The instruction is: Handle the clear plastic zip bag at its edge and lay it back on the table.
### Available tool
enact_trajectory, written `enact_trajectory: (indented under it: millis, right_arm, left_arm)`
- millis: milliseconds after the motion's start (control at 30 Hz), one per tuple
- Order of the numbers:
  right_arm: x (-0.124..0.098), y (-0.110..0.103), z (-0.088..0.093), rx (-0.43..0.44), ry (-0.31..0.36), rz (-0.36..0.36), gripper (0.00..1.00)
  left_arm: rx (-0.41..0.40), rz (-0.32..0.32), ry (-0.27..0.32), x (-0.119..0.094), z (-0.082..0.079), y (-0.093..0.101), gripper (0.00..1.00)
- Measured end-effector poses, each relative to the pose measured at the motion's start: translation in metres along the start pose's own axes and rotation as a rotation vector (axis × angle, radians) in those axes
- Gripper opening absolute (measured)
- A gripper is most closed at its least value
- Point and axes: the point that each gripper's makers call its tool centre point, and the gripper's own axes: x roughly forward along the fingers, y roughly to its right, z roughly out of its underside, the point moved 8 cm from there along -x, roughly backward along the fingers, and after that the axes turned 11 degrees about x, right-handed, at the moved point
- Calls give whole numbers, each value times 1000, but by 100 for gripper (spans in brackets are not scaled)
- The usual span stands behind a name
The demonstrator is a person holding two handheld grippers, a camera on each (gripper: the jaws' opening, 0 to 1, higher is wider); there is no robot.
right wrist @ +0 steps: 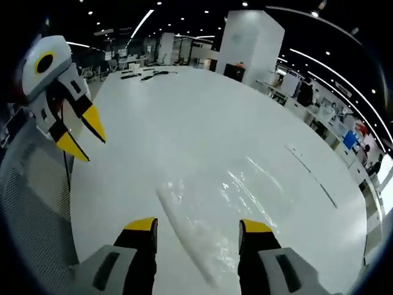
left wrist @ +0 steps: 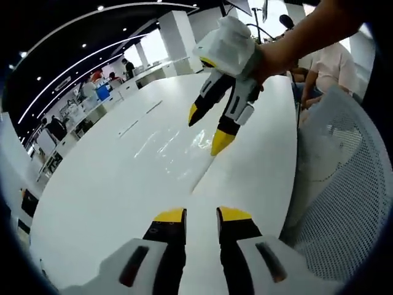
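Note:
A clear plastic zip bag [left wrist: 167, 144] lies flat on the white table [left wrist: 110, 203], glinting under the lights. In the right gripper view the bag [right wrist: 212, 209] spreads out ahead of and between my jaws. My right gripper [right wrist: 198, 225] is open with nothing gripped; in the left gripper view, held by a hand, the right gripper [left wrist: 207, 130] points down at the bag's right edge. My left gripper [left wrist: 201, 215] is open over bare table, short of the bag. In the right gripper view the left gripper [right wrist: 83, 136] hangs at the left, off to the bag's side, jaws apart.
A white mesh chair [left wrist: 344, 184] stands against the table's edge, and the chair [right wrist: 31, 196] sits below the left gripper. Thin strips [right wrist: 313, 175] lie on the table beyond the bag. Dark items [right wrist: 147, 74] lie at the far end. A seated person [left wrist: 331, 67] is nearby.

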Motion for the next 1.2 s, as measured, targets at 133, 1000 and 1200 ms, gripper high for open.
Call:
enact_trajectory:
  millis: [133,1000,1200]
  right_arm:
    - [-8,-2,2,27,26,13,60]
    - [-56,3,13,180,200,110,92]
    - [-64,2,19,211,226,127,100]
  left_arm:
    - [-50,-11,0,1,0,-1,30]
    - [-301,-93,76,3,7,-14,99]
    - [-321,-86,85,-3,15,-15,99]
